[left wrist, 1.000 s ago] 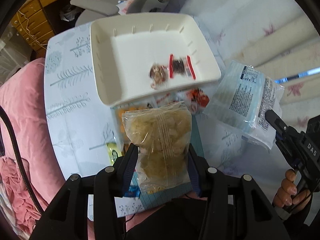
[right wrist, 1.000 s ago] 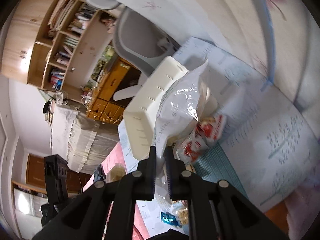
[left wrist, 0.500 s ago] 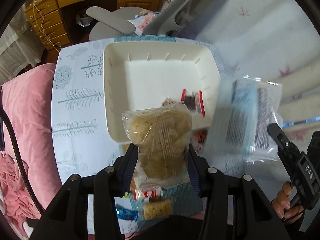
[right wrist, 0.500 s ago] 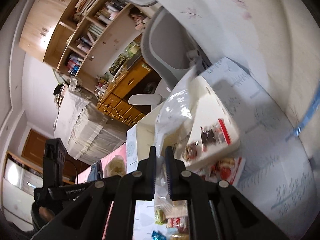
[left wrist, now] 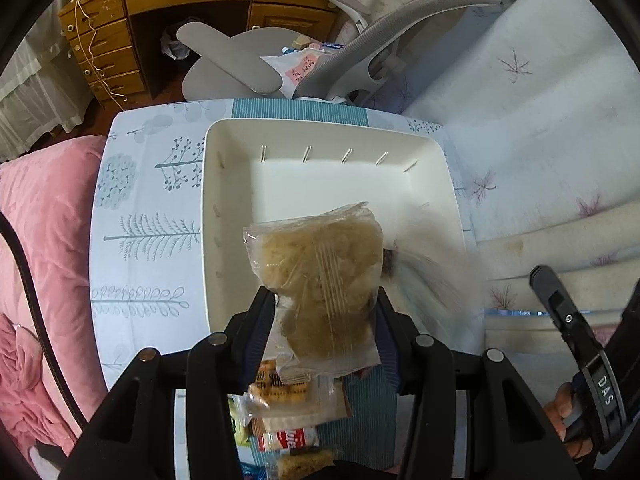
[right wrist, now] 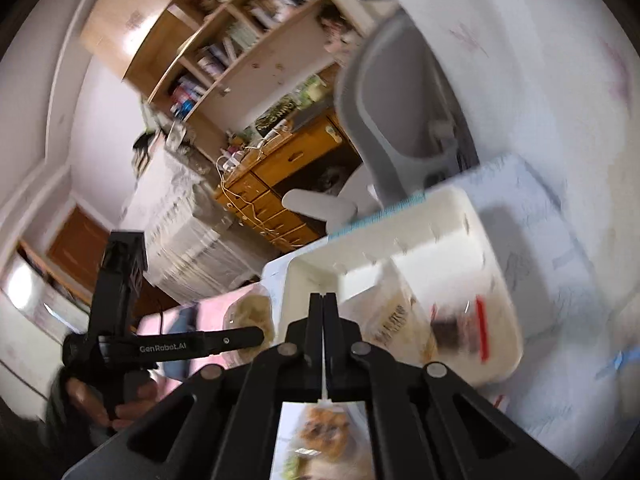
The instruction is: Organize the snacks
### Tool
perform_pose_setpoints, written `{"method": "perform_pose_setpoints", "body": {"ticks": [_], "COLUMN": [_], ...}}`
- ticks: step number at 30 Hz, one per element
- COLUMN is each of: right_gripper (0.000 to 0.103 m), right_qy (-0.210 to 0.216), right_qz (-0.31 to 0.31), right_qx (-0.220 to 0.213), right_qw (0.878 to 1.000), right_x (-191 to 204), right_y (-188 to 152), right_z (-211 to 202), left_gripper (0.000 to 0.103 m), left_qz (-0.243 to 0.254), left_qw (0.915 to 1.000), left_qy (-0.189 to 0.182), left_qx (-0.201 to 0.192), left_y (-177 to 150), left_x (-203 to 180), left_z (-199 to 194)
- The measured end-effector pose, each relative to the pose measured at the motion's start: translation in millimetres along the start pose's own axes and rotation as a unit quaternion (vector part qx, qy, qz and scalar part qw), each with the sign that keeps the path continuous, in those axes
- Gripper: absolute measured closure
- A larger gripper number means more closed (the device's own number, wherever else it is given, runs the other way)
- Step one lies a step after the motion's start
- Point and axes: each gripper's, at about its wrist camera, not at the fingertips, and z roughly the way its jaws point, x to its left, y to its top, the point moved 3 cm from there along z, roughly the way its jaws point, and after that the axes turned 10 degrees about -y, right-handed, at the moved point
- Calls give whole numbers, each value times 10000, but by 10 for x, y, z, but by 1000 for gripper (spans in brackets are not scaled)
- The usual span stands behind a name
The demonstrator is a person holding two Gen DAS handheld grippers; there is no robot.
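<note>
Both snack bags now over white bin [left wrist: 224, 216], right bag [right wrist: 400, 316] motion-blurred

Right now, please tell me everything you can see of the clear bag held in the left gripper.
The clear bag is a thin, crinkled transparent plastic pouch of pale beige, flaky snack. The left gripper pinches its lower part from both sides, so it stands upright over the near edge of the white tray.

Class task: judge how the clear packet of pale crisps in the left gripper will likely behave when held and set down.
The clear packet probably stays light and floppy: thin film, standing free above the left gripper. Its contents look brittle, so a hard squeeze may crush them. Dropped into the white tray, it should lie flat, not roll.
</note>
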Motion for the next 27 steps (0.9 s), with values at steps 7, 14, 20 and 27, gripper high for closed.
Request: {"method": "perform_pose_setpoints", "body": {"ticks": [7,14,20,27], "right_gripper": [103,103,102,102], "right_qy": [-99,-156,-178,-217], "right_qz": [-545,-400,-267,-244], "right_qx": [10,200,251,181], "right_qw": [9985,9989,9992,9993], "right_x": [205,203,260,387], "right_y": [10,-54,-125,-273], "right_z": [107,123,2,-217], "left_gripper": [42,41,41,41], "left_qz": [-46,9,-17,10], "left_qw": [10000,10000,9999,9997], "left_qy": [-43,-33,27,65], "left_qx": [45,-34,-120,-246], "left_y": [39,-55,-233,-538], "left_x": [31,40,64,97], "left_z": [77,-26,-198,-478]}}
